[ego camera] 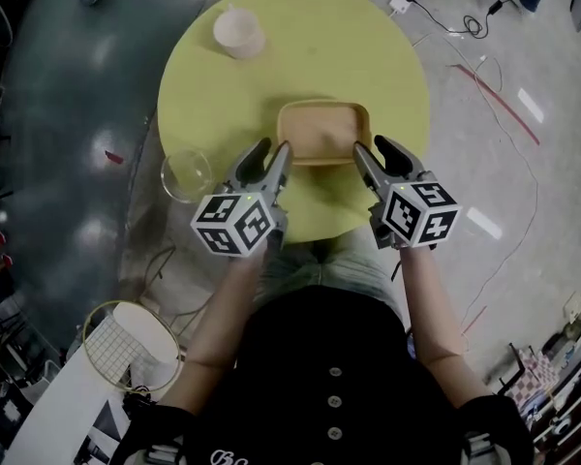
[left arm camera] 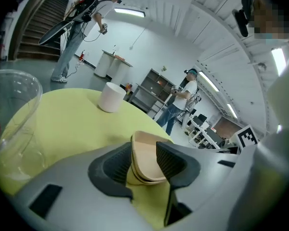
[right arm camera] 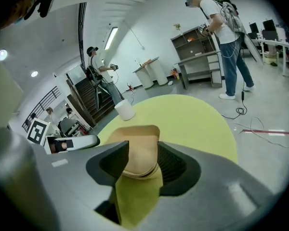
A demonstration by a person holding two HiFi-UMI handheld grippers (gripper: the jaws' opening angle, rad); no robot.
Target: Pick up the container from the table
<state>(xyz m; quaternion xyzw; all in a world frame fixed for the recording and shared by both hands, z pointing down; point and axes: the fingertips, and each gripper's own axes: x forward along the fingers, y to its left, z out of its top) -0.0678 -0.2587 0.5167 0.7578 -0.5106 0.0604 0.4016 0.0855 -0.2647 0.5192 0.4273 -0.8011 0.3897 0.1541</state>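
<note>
The container (ego camera: 322, 129), a shallow tan tray with rounded corners, is seen resting on the round yellow-green worktop (ego camera: 368, 46), a little toward 6 o'clock from its centre, near the edge closest to the person. Its 9 o'clock side is met by the left gripper (ego camera: 273, 149) and its 3 o'clock side by the right gripper (ego camera: 370, 145), both reached in from 6 o'clock.

In the left gripper view the container (left arm camera: 147, 158) is shown with its rim standing between the dark ribbed fingers (left arm camera: 171, 160). These are held apart, one finger outside the wall and one over the tray's inside, and a gap is visible beside the outer finger. In the right gripper view the container (right arm camera: 137, 150) likewise sits between the fingers (right arm camera: 171, 165), which are spread to either side of its near end and are not pressed together.

A white cup (ego camera: 238, 33) is placed upright near the worktop's rim at about 11 o'clock, well apart from the container. It is also seen beyond the tray in both gripper views (left arm camera: 111, 97) (right arm camera: 124, 110). A clear plastic cup (ego camera: 186, 175) is set at the rim at about 8 o'clock, just beside the left gripper.

Cables (ego camera: 484, 66) are laid on the grey floor at about 2 o'clock.
</note>
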